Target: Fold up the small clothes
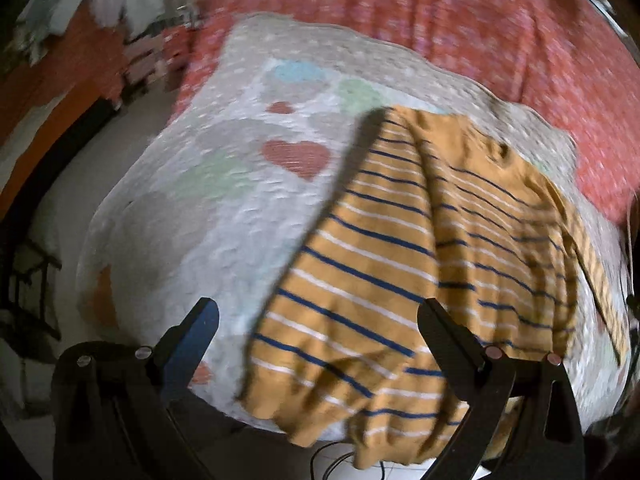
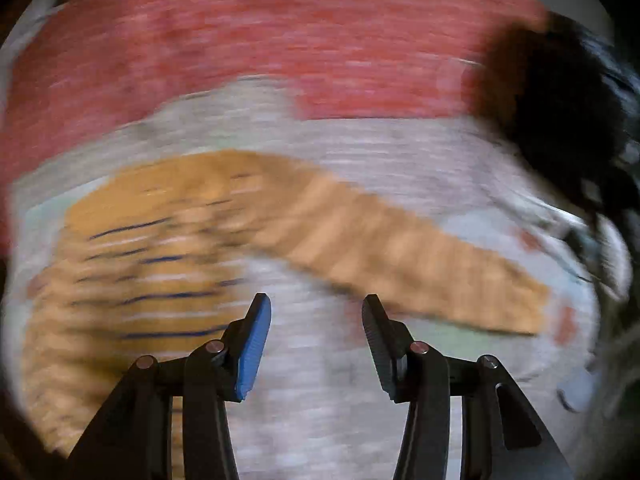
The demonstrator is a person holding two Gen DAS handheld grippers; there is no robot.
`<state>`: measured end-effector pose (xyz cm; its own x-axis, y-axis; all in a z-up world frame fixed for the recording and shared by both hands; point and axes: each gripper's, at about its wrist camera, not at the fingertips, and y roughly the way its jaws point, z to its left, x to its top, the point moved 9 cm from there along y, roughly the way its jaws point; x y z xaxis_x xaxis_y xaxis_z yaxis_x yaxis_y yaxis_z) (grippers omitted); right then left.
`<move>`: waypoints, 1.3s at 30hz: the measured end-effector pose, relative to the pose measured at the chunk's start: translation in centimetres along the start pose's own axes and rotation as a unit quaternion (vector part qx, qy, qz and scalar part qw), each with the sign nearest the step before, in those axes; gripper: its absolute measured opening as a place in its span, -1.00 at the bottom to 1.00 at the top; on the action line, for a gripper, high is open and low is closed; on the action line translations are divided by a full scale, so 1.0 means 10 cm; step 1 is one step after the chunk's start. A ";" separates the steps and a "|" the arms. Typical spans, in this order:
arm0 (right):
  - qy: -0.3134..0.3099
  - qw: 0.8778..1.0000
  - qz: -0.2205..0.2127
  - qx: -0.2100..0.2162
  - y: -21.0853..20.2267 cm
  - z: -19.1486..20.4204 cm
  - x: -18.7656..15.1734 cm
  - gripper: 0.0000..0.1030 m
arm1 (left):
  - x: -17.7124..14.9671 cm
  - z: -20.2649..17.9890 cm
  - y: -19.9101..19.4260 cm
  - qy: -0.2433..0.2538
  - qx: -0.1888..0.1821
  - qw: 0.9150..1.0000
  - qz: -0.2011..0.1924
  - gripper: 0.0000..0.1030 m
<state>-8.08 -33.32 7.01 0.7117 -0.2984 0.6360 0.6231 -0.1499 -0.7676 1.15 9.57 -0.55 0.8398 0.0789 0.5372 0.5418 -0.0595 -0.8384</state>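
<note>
A small mustard-yellow shirt (image 1: 400, 248) with navy and white stripes lies on a grey quilted mat with hearts (image 1: 224, 184). Its hem hangs over the near edge. My left gripper (image 1: 318, 316) is open and empty, with its fingers either side of the shirt's lower left part, above it. In the blurred right wrist view the same shirt (image 2: 152, 248) lies at the left, and one long sleeve (image 2: 400, 264) stretches out to the right. My right gripper (image 2: 316, 312) is open and empty, above the mat just in front of that sleeve.
The mat lies on a bed with a red patterned cover (image 1: 460, 20). A dark, blurred shape (image 2: 560, 120) is at the right of the right wrist view. Floor and dark furniture (image 1: 28, 280) are to the left of the bed.
</note>
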 end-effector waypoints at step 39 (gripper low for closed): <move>-0.274 0.902 0.147 0.300 0.19 5.37 -0.85 -0.87 | 0.56 2.36 -0.45 -0.232 -0.021 0.969 -0.084 0.93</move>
<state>4.44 19.61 4.40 0.8251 0.2940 0.4824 0.3280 0.4459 -0.8328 2.57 33.77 4.03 0.6383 0.5299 0.5584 0.6789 -0.0456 -0.7328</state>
